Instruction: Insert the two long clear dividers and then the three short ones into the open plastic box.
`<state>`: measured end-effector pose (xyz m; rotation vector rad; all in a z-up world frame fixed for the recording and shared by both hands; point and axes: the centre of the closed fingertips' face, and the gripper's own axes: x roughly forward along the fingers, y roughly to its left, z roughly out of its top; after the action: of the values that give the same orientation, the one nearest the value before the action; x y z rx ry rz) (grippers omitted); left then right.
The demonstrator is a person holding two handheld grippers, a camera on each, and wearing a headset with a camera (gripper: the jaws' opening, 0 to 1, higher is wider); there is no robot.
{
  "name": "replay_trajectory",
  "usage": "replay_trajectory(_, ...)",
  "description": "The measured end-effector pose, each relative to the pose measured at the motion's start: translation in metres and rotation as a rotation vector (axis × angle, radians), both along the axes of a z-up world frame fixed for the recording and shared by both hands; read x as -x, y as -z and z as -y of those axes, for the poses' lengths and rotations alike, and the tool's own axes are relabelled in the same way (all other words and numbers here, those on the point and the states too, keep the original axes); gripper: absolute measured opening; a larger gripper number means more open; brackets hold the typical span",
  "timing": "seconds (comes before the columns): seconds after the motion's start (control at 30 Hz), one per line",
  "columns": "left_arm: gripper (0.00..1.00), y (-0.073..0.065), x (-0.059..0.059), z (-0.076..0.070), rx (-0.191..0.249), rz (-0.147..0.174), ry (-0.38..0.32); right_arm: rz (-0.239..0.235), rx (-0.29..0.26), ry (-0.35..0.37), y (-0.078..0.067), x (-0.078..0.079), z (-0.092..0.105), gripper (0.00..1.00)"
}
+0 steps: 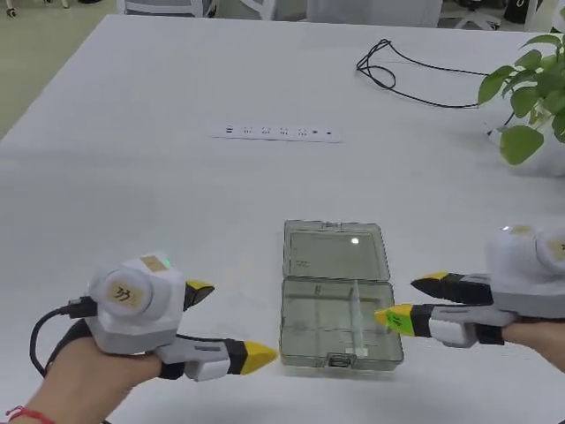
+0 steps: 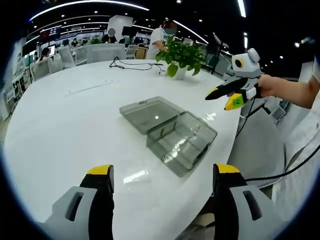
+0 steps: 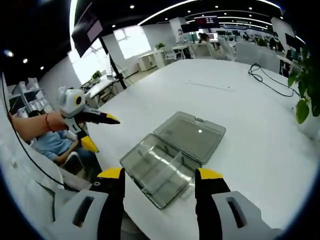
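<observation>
Plastic box [image 1: 296,340] lies open on the white table [image 1: 177,194], its lid flat at 12 o'clock from the tray, with one clear divider [image 1: 353,320] standing upright in the tray. Left gripper [image 1: 234,322] sits apart at the box's 9 o'clock and right gripper [image 1: 402,299] just beside its 3 o'clock edge, both with jaws spread and empty

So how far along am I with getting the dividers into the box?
Partly done. The smoky clear plastic box lies open on the white table, and at least one clear divider already stands in its tray; the full count is hard to tell. Nothing is in hand: the left hand-held gripper and right hand-held gripper are both open and empty. Any remaining dividers are left.
</observation>
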<state>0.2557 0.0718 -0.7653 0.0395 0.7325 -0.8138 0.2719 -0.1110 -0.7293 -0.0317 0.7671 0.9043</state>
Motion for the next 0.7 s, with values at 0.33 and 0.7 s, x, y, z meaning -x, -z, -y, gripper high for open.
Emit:
replay_trajectory(0.33, 0.75, 0.019, 0.002, -0.008, -0.071, -0.073, -0.044, 0.108, -0.034, -0.085, -0.015, 0.014, 0.005, 0.68)
replay_trajectory(0.7, 0.67, 0.042, 0.003, -0.013, -0.161, -0.165, -0.095, 0.208, -0.042, -0.165, -0.013, 0.026, 0.020, 0.78)
